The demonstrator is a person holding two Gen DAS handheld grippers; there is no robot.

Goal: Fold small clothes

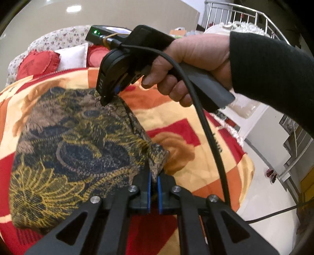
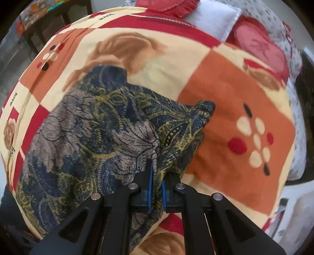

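Note:
A small patterned garment [image 1: 74,145] in dark blue, brown and yellow lies spread on a bed with a red, orange and cream quilt [image 1: 176,117]. My left gripper [image 1: 155,172] is shut on a corner of the cloth, which bunches up between the blue pads. In the left wrist view the right gripper [image 1: 105,101], held by a hand in a dark sleeve, pinches the garment's far edge. The right wrist view shows that right gripper [image 2: 157,170] shut on a fold of the garment [image 2: 102,133], with cloth running down between its blue pads.
Red heart-shaped cushions [image 1: 39,62] and a white pillow [image 1: 73,56] lie at the head of the bed. A black cable [image 1: 206,125] hangs from the right gripper across the left wrist view. A metal railing [image 1: 245,17] and white floor [image 1: 261,188] lie to the right of the bed.

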